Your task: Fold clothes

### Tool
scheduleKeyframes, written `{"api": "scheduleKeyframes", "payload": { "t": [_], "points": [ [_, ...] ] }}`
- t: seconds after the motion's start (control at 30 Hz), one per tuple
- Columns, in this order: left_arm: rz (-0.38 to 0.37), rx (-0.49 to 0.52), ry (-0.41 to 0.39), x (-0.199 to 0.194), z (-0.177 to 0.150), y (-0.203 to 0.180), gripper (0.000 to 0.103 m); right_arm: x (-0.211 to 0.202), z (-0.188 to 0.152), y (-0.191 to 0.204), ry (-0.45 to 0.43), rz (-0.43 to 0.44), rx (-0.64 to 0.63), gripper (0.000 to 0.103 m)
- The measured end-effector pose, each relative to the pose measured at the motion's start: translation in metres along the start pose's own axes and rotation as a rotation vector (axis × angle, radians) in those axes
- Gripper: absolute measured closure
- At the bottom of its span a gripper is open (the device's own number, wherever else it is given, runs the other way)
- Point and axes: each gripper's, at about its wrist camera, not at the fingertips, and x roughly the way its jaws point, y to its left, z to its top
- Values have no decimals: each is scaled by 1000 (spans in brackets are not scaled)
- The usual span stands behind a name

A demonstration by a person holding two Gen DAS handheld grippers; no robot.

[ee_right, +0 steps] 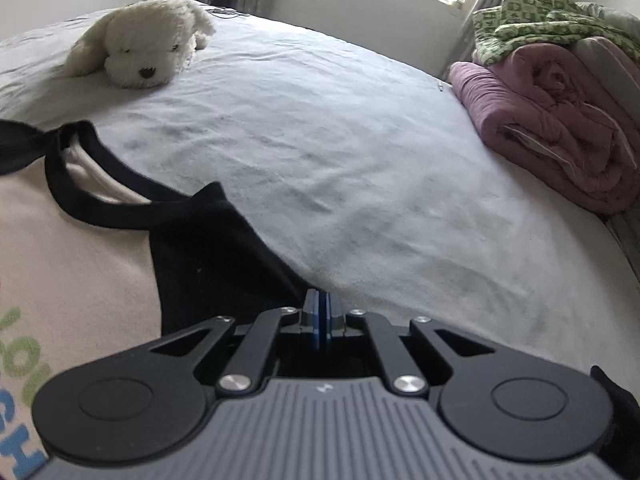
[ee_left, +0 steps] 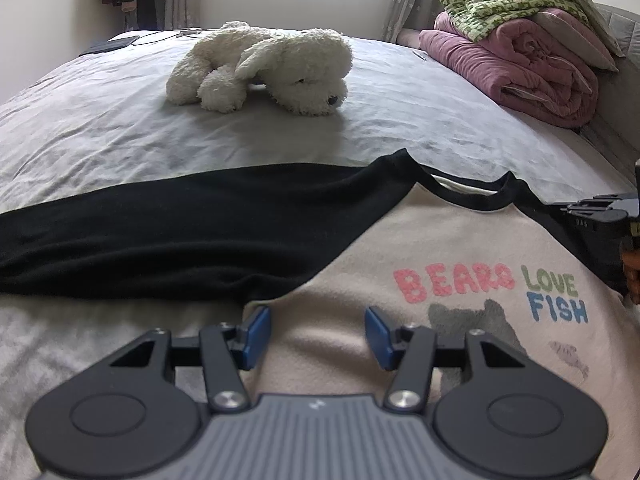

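Left wrist view: the left hand-held gripper (ee_left: 318, 336) hangs half open and empty over the cream shirt (ee_left: 460, 248), spread on the near bed (ee_left: 120, 128).

Right wrist view: the right hand-held gripper (ee_right: 322, 320) is closed at the shirt's black sleeve (ee_right: 216, 252) edge; whether it pinches cloth is unclear.

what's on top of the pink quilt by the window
A crumpled green patterned cloth lies on the rolled pink quilt, with a pale grey pillow beside it. Anything beneath them is covered.
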Motion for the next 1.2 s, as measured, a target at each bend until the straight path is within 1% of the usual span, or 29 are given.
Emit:
{"api": "scheduleKeyframes", "payload": {
  "t": [0.13, 0.17, 0.23, 0.27, 0.3, 0.37, 0.43, 0.5, 0.57, 0.6, 0.63, 0.67, 0.7, 0.73, 0.77, 0.8, 0.87, 0.9, 1.0, 1.07, 1.17, 1.2],
  "points": [
    [-9, -16, 3, -1, 1, 2, 49, -7, 3, -10, -27, -56, 57, 101],
    [-8, -14, 3, -1, 1, 2, 49, -11, 3, -14, -45, -49, 79, 101],
    [-7, -9, 4, -1, 1, 1, 49, -18, 2, -24, -53, 47, 128, 101],
    [-6, -10, 4, -1, 1, 1, 49, -21, 2, -28, -43, 80, 136, 97],
    [-6, -11, 4, -1, 1, 1, 49, -26, 1, -30, -38, 91, 136, 93],
    [-6, -14, 5, -1, 1, 1, 49, -35, -6, -41, -32, 90, 147, 70],
    [-6, -13, 6, -1, 1, 1, 49, -45, -14, -52, -27, 87, 160, 63],
    [-4, -12, 7, -1, 1, 0, 49, -47, -25, -62, 7, 96, 151, 63],
    [0, -7, 7, -1, 1, -1, 48, -44, -32, -65, 42, 103, 129, 60],
    [2, -3, 7, -1, 0, -2, 48, -42, -34, -63, 51, 109, 113, 54],
    [4, 0, 7, -1, 0, -2, 47, -40, -36, -61, 58, 117, 95, 45],
    [5, 3, 6, -1, 0, -3, 47, -37, -37, -58, 57, 118, 76, 41],
    [7, 7, 6, 0, 0, -3, 47, -34, -38, -57, 56, 119, 70, 41],
    [7, 9, 6, 0, -1, -3, 46, -31, -38, -56, 56, 120, 69, 41],
    [7, 11, 6, 0, -1, -3, 46, -29, -39, -55, 55, 120, 68, 48],
    [7, 13, 6, 0, -1, -3, 46, -26, -40, -56, 64, 136, 92, 57],
    [5, 17, 7, 1, -1, -3, 46, -26, -40, -52, 77, 136, 87, 90],
    [3, 14, 7, 0, -1, -2, 46, -29, -40, -50, 84, 117, 77, 100],
    [-5, -5, 7, -1, 0, 1, 46, -38, -40, -45, 105, 46, 47, 101],
    [-9, -15, 8, -1, 1, 2, 46, -45, -44, -48, 102, 4, 76, 101],
    [-7, -13, 9, -1, 1, 1, 46, -40, -50, -53, 112, -17, 134, 101],
    [-5, -9, 9, -1, 1, 0, 46, -39, -49, -50, 113, -30, 122, 100]
  ]
}}
